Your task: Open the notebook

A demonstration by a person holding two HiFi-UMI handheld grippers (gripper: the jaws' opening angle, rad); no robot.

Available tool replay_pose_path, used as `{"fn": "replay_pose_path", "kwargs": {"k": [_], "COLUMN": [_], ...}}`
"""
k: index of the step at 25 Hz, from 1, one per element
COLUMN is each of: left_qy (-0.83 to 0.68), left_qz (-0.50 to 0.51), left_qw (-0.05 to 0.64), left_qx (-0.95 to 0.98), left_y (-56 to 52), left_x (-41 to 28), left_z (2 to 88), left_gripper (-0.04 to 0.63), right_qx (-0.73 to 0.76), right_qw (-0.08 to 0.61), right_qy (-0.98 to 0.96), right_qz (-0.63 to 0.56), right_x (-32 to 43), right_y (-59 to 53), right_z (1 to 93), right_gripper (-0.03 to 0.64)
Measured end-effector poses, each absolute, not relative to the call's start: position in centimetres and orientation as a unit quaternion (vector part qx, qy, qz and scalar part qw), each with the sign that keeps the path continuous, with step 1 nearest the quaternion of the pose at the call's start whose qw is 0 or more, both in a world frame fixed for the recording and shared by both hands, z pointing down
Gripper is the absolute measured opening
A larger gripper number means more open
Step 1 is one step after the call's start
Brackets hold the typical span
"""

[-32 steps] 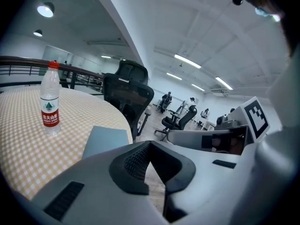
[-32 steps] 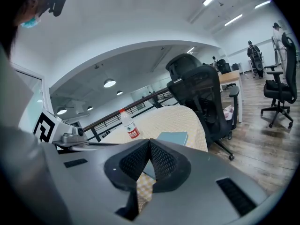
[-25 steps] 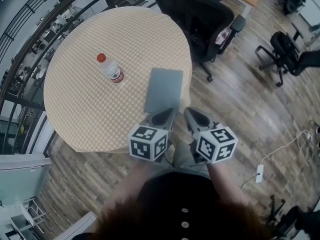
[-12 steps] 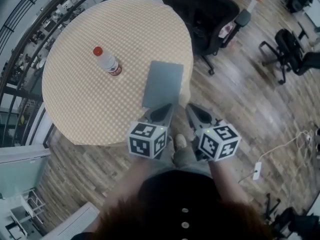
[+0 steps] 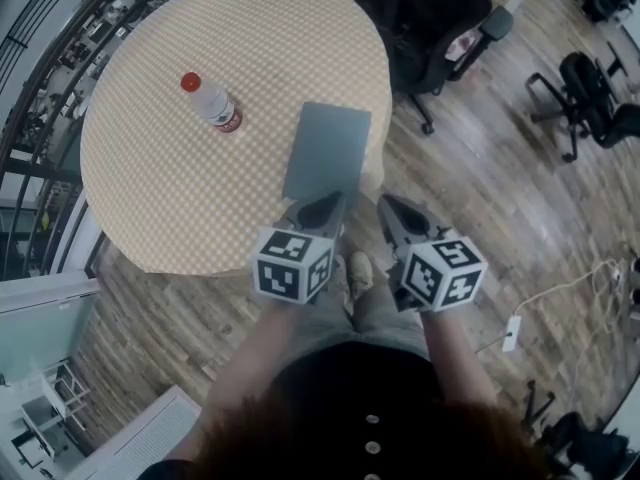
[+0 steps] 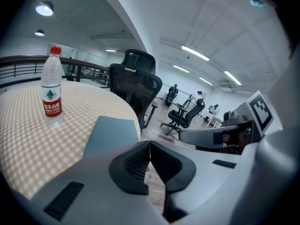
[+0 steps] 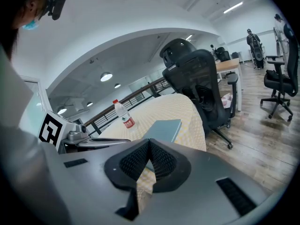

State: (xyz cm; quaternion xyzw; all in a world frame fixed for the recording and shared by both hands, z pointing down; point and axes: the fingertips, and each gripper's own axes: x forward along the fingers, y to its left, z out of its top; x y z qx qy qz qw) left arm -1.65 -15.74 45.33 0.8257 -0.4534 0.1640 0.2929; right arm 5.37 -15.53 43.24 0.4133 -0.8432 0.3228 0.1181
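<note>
Left jaws: closed, the pads meet at the tip, nothing between them.
Right jaws: closed too, pads together at the tip, nothing held.
Left gripper [image 5: 322, 206]: points at the near end of the notebook [image 5: 327, 151]; in the head view its tip lies at the notebook's near edge. Whether it touches cannot be told.
Right gripper [image 5: 392, 208]: just beside the left one, to its right; it hangs off the table edge, above the floor [image 5: 480, 198].
Marker cubes: one on each gripper, close to the person's body.
Notebook: shut, plain grey-blue cover up, lying flat on the table [image 5: 170, 198]. It sits at the right side of the top, and its near end reaches the table edge closest to the person.
Bottle [image 5: 212, 105]: clear plastic, red cap, red label, upright; it stands left of the notebook and apart from it.
Table: round, covered with a beige checked cloth.
Chair [image 5: 430, 18]: black office chair, beyond the table's far right edge.
Floor: wood planks.
</note>
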Motion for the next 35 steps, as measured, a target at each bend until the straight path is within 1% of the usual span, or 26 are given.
{"fn": "replay_pose_path", "kwargs": {"k": [6, 11, 14, 17, 22, 26, 29, 35], "left_qy": [-0.446, -0.452, -0.457, -0.455, -0.442, -0.433, -0.427, -0.429], "left_qz": [0.184, 0.201, 0.223, 0.25, 0.285, 0.32, 0.349, 0.37], "left_qw": [0.281, 0.27, 0.248, 0.219, 0.202, 0.192, 0.167, 0.141], "left_qx": [0.83, 0.826, 0.824, 0.826, 0.826, 0.821, 0.817, 0.812], "left_y": [-16.0, -16.5, -16.6, -16.5, -15.8, -15.6, -15.6, -15.6], "left_x": [-1.2, -1.5, -1.8, -1.8, -1.4, -1.0, -0.9, -0.6], "left_z": [46.9, 47.7, 47.9, 48.2, 49.4, 50.6, 51.4, 52.6], "left_gripper": [0.011, 0.013, 0.019, 0.047, 0.153, 0.209, 0.222, 0.222], "right_qx": [0.422, 0.413, 0.407, 0.403, 0.402, 0.403, 0.403, 0.404], "right_qw": [0.124, 0.135, 0.133, 0.135, 0.138, 0.137, 0.137, 0.134], "right_qy": [-0.831, -0.834, -0.837, -0.837, -0.834, -0.831, -0.83, -0.825], "right_qz": [0.341, 0.34, 0.341, 0.346, 0.352, 0.358, 0.362, 0.371], "right_x": [6.7, 5.7, 5.1, 5.0, 5.0, 5.0, 4.9, 5.4], "right_y": [-15.4, -15.5, -15.6, -15.4, -15.2, -15.4, -15.3, -15.0], "right_z": [45.1, 46.0, 46.3, 46.8, 47.5, 48.0, 48.5, 49.2], "right_gripper": [0.011, 0.011, 0.011, 0.011, 0.011, 0.011, 0.011, 0.011]}}
